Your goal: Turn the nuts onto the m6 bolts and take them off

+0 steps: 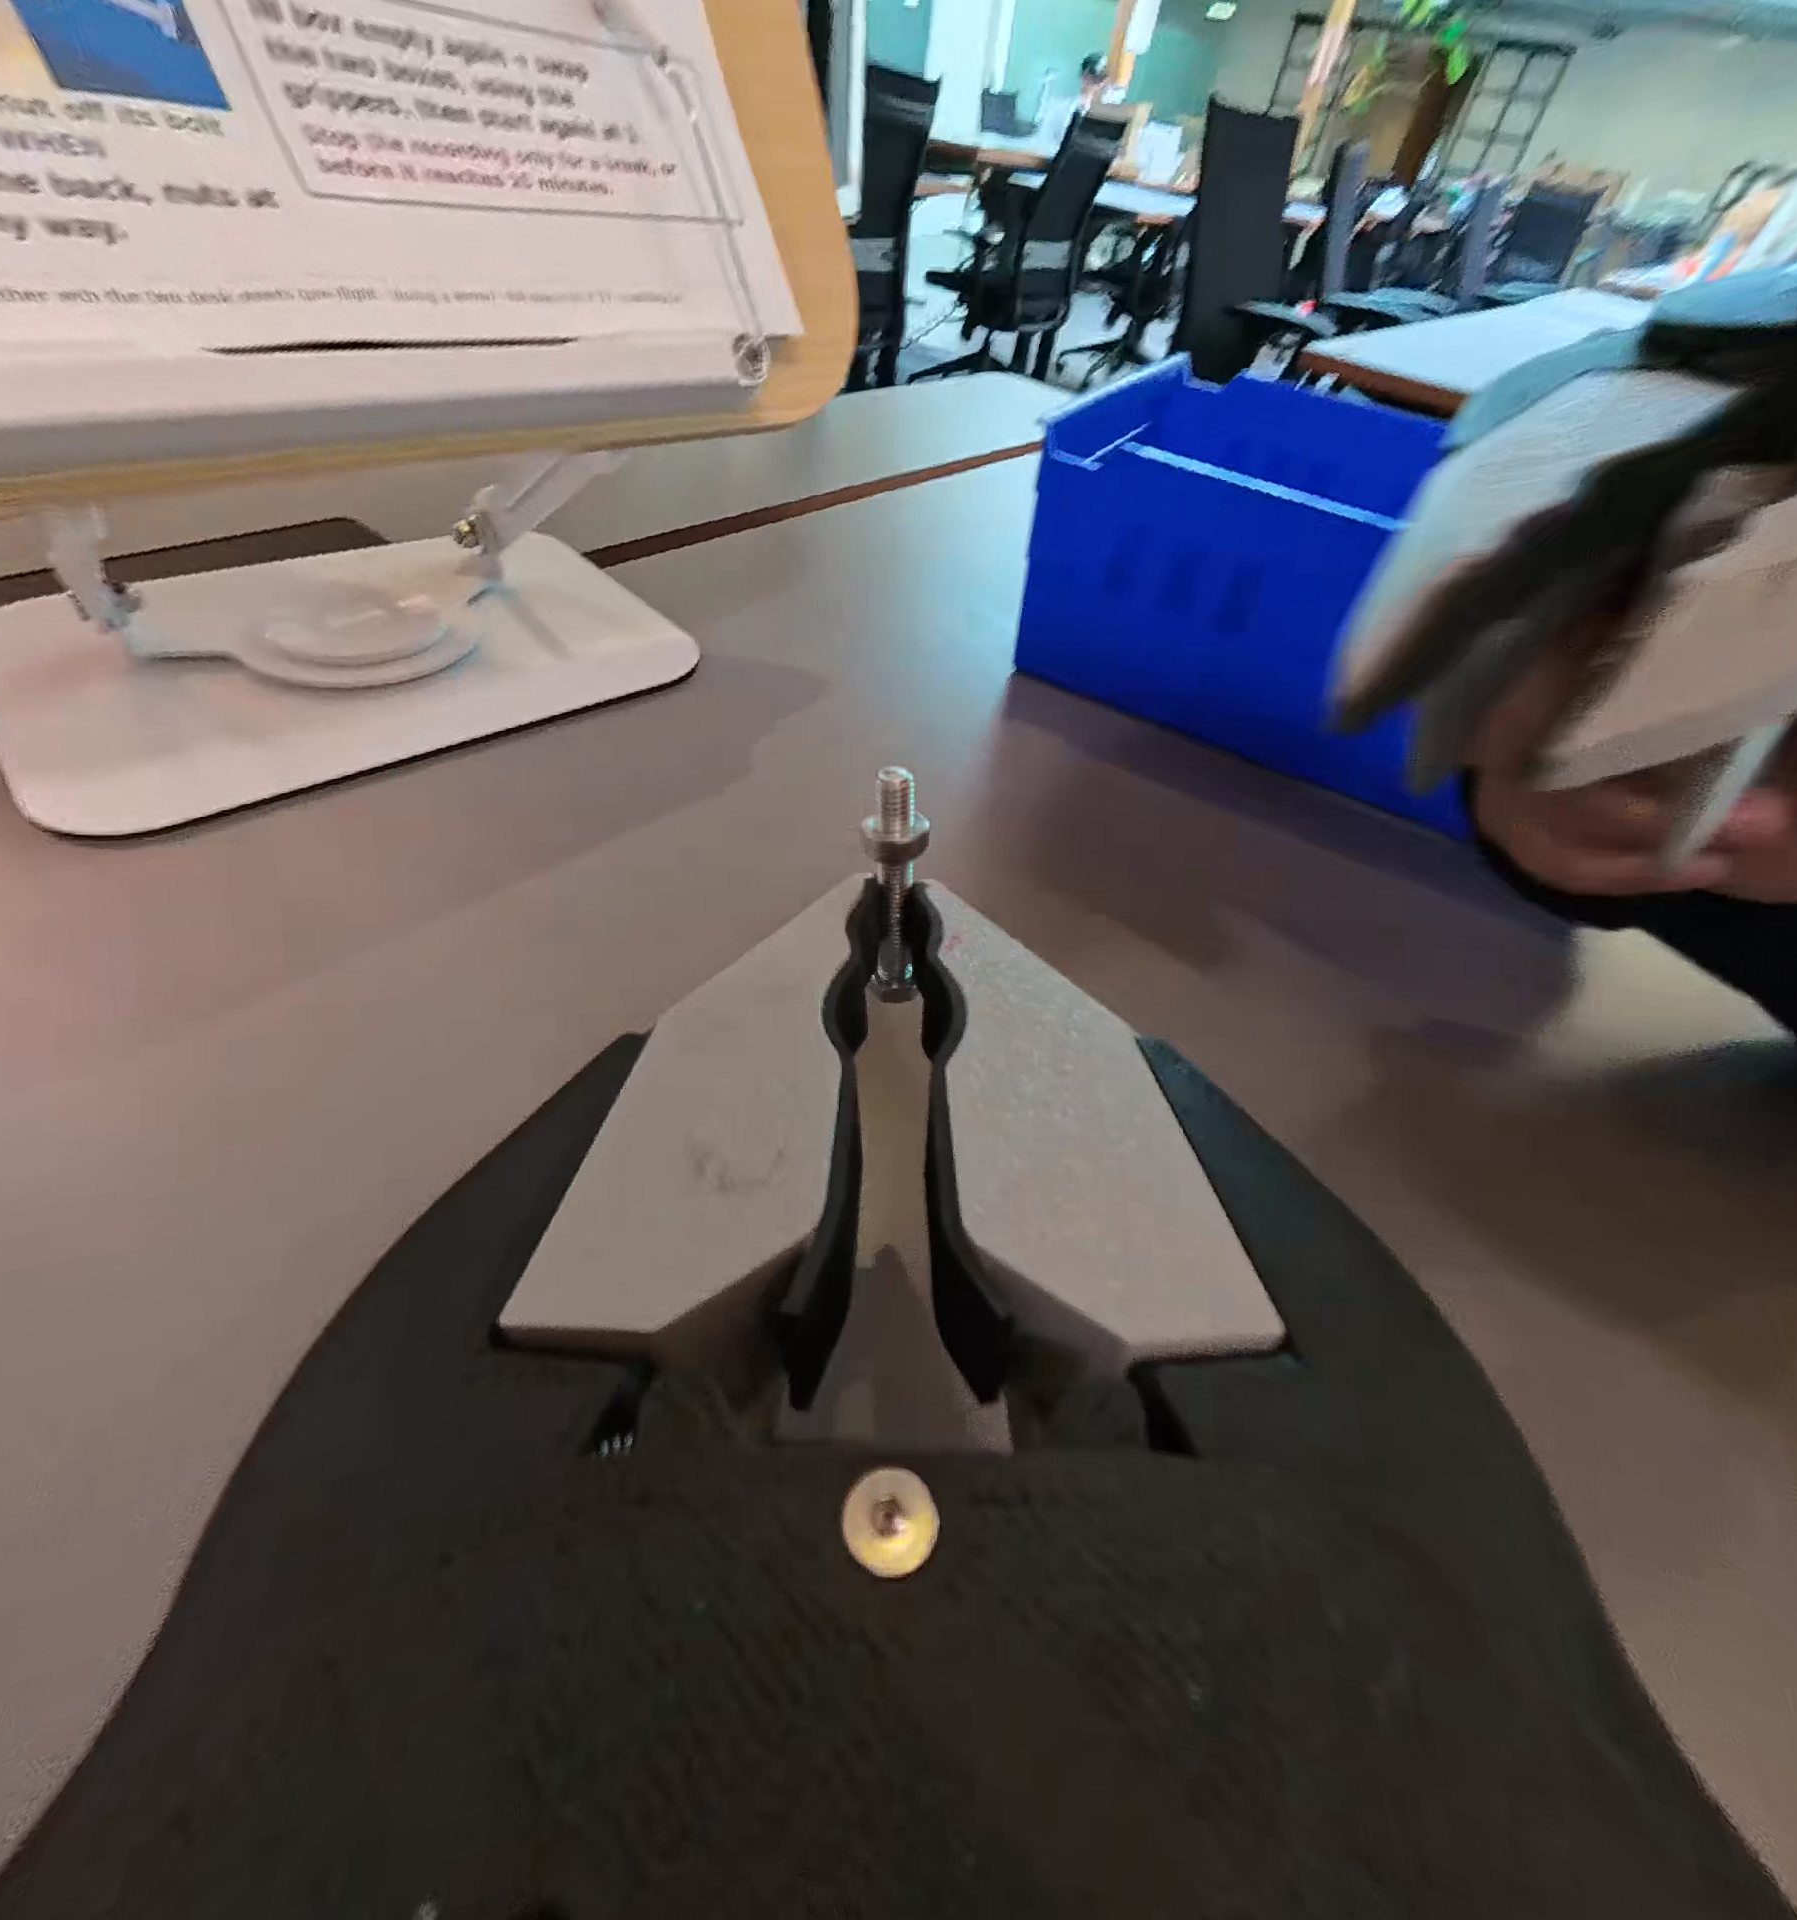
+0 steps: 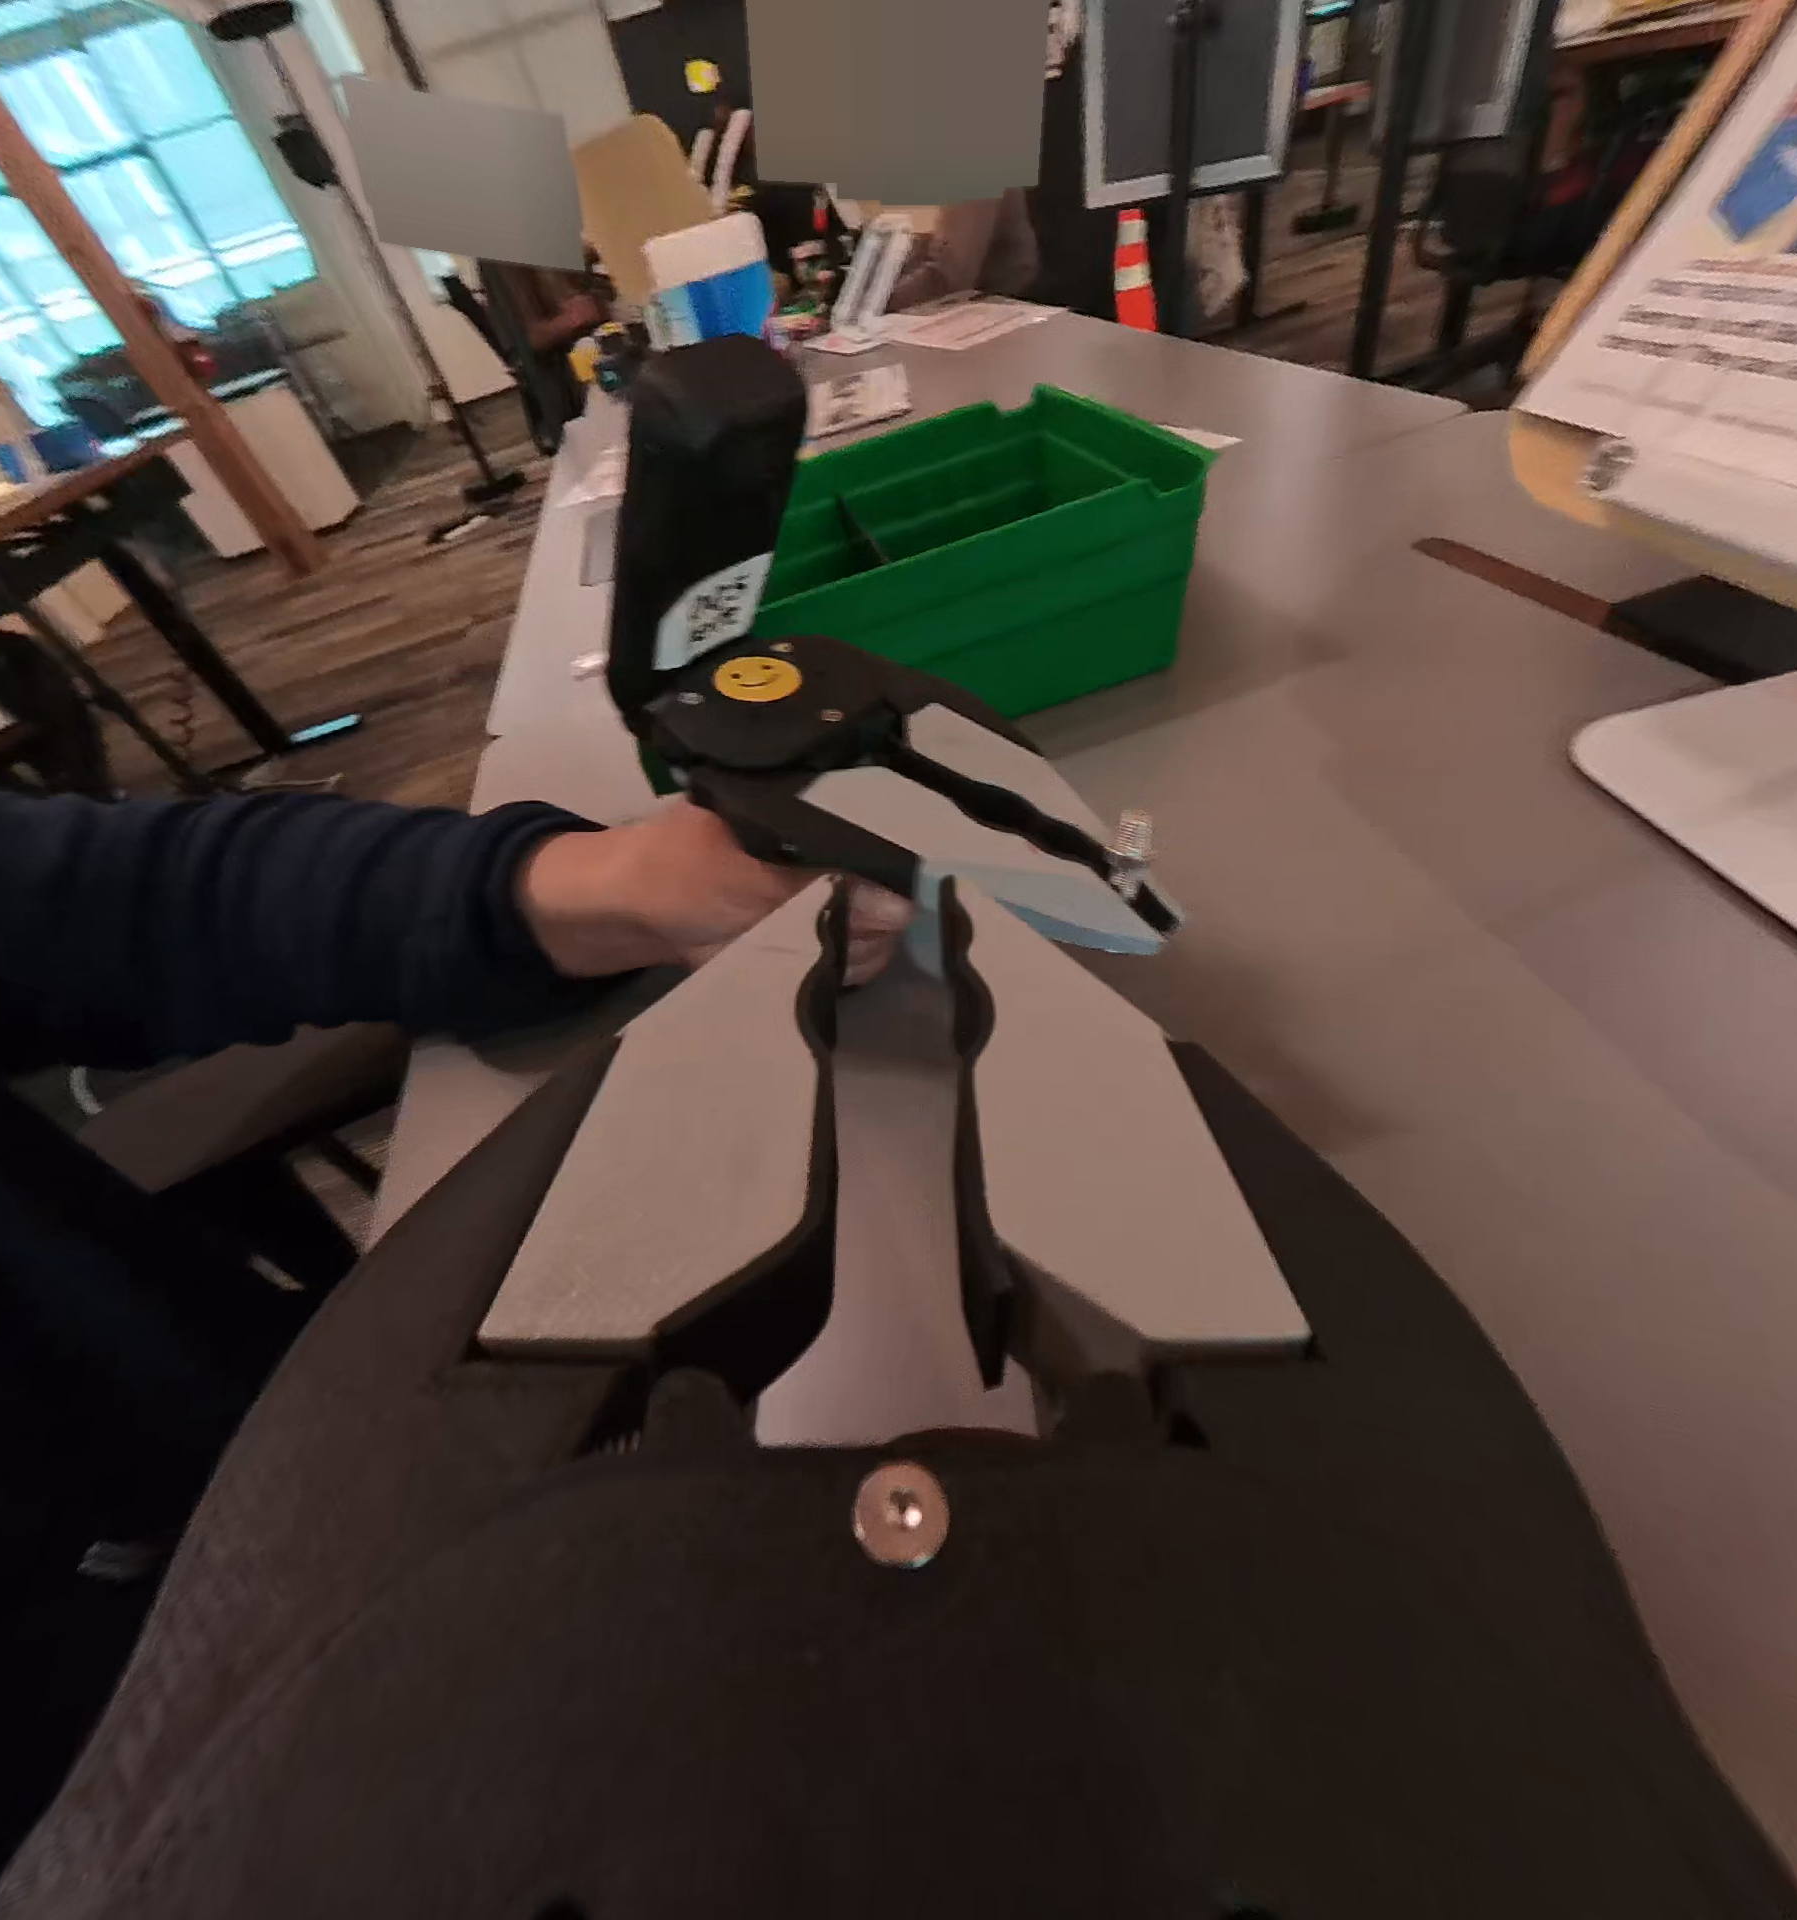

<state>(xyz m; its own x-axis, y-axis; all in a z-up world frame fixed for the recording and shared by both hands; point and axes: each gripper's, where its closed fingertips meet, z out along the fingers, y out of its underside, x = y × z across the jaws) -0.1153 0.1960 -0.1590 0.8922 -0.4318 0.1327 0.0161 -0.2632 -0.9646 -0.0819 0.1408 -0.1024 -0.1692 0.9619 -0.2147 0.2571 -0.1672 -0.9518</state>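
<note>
My left gripper is shut on the shank of a silver M6 bolt, which stands upright between the fingertips with its head down. A nut sits on the thread near the bolt's top, above the fingertips. My right gripper has its jaws a little apart and holds nothing. It hovers just to the right of the left gripper and shows blurred in the left wrist view. The right wrist view shows the left gripper with the bolt, held by a hand.
A blue bin stands at the back right of the grey table. A green divided bin stands at the left. A paper sheet on a tilted stand with a white base is behind. About 9 centimeters separates my left fingertips from my right.
</note>
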